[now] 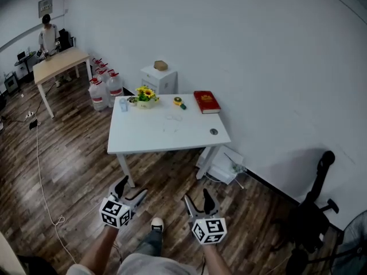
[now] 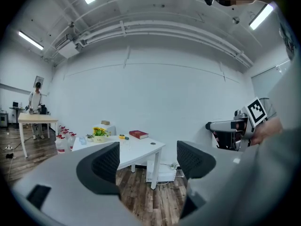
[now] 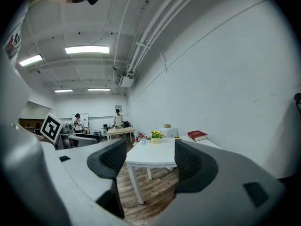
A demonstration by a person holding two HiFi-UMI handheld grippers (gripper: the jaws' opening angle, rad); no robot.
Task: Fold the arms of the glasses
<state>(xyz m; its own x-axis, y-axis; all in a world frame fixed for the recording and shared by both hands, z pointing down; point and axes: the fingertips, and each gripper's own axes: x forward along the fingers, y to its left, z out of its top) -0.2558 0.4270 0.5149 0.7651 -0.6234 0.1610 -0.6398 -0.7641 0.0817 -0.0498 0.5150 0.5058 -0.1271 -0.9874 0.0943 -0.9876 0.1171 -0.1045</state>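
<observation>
A wood-plank floor point(image 1: 69, 165) runs up to a white wall. Against that wall stands the white table point(image 1: 166, 136), well ahead of the person and out of reach of both claws.

Both forearms reach forward from the bottom of the head view. They are held low, side by side over the floor, one to each side of the person's shoe point(image 1: 156, 224). Each claw points roughly level toward the table, its marker cube facing up at the camera.

The left claw point(image 1: 132, 186) has its jaws spread wide, with only floor and a table leg showing between them. The right claw point(image 1: 196, 195) is also spread wide and holds nothing; the near table edge shows in the gap.

On the table's far right corner lies a red book point(image 1: 206, 102). A pot of yellow flowers point(image 1: 145, 96) sits at the far left. The glasses point(image 1: 173, 118) are only a faint pale outline near the middle of the tabletop, too small to tell how their arms lie. A small dark round thing point(image 1: 213, 132) sits near the right edge.
</observation>
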